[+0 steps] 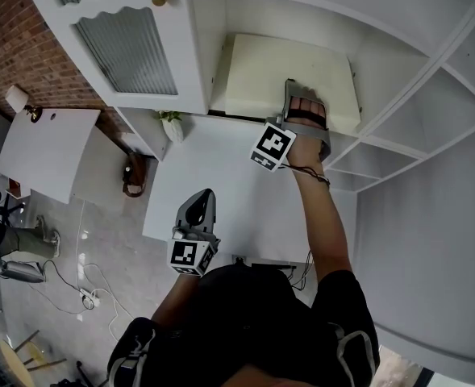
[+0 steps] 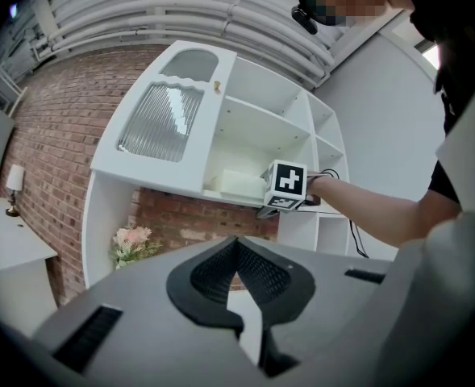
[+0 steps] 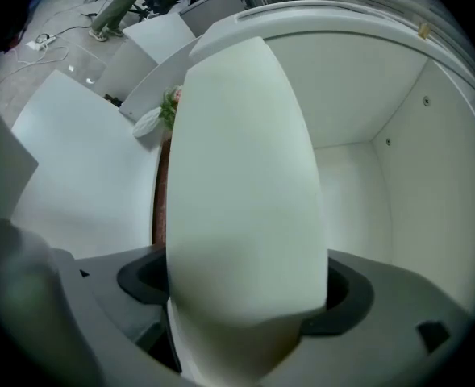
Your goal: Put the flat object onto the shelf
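A flat cream board [image 1: 261, 71] lies on the floor of the open white shelf compartment [image 1: 257, 10]. It is also in the left gripper view as the board [image 2: 235, 185]. My right gripper [image 1: 300, 95] reaches into that compartment at the board's near right part. In the right gripper view the board [image 3: 245, 160] fills the space between the widely spread jaws of the right gripper [image 3: 245, 305], with a dark gap at its left side. My left gripper [image 1: 201, 204] hangs back over the white counter [image 1: 221, 184]. Its jaws [image 2: 237, 252] are shut and hold nothing.
The cabinet door with ribbed glass [image 1: 124, 43] stands open to the left of the compartment. A small vase of flowers [image 1: 172, 126] sits on the counter under it. More open cubbies [image 1: 431, 119] lie to the right. A white table [image 1: 47, 151] stands at the left.
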A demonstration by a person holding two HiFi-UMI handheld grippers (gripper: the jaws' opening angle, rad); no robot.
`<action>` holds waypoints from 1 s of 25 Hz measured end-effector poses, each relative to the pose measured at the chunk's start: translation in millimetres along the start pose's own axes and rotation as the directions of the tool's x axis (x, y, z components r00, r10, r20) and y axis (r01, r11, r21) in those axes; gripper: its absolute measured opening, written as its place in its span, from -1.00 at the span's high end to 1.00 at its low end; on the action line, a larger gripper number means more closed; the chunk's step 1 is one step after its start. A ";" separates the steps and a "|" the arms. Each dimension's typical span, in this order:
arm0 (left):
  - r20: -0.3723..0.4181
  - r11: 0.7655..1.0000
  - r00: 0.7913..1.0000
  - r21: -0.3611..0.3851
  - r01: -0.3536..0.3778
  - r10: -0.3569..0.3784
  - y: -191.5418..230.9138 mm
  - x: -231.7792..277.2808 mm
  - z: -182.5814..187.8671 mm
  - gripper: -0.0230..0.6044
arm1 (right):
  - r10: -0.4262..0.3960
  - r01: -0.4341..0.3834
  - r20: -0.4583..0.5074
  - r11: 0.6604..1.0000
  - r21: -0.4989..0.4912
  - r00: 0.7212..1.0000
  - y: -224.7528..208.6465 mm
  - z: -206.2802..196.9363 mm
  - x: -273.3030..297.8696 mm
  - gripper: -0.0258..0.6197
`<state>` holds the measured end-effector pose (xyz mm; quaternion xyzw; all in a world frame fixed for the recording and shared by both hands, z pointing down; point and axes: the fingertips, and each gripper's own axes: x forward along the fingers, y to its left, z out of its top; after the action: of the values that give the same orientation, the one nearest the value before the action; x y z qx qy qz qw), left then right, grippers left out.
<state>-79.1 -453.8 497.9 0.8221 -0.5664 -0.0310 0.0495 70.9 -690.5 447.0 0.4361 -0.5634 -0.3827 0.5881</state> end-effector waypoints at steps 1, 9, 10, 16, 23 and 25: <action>0.001 1.000 1.000 0.000 -0.002 0.002 0.6 -1.0 0.7 0.90 | -0.007 0.007 0.004 1.000 -0.001 1.000 -0.7 2.4 2.3 -0.42; 0.006 1.000 1.000 -0.002 -0.004 0.004 1.5 -18.8 3.3 0.90 | -0.039 0.035 0.116 0.999 0.029 0.992 -6.6 7.4 -8.0 -0.46; 0.006 1.000 1.000 -0.005 -0.005 0.005 1.9 -21.8 2.8 0.90 | -0.047 0.042 0.140 0.998 0.042 0.989 -7.5 10.0 -15.6 -0.46; 0.020 1.000 1.000 -0.008 0.011 -0.011 -1.5 -44.9 8.1 0.90 | -0.124 0.103 0.231 0.990 0.102 0.965 -5.6 20.6 -80.1 -0.45; 0.028 0.998 0.998 -0.029 0.053 -0.052 -14.6 -100.4 7.2 0.90 | -0.198 -0.046 0.409 0.856 0.515 0.891 17.6 15.1 -200.2 -0.31; 0.028 0.997 0.998 -0.038 0.065 -0.064 -16.4 -119.8 4.1 0.90 | -0.210 -0.158 0.451 0.743 0.650 0.867 36.4 13.5 -230.5 0.07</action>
<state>-107.0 -336.3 491.3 0.8384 -0.5394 -0.0545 0.0569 39.3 -462.6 405.3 0.5115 -0.7877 -0.2624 0.2214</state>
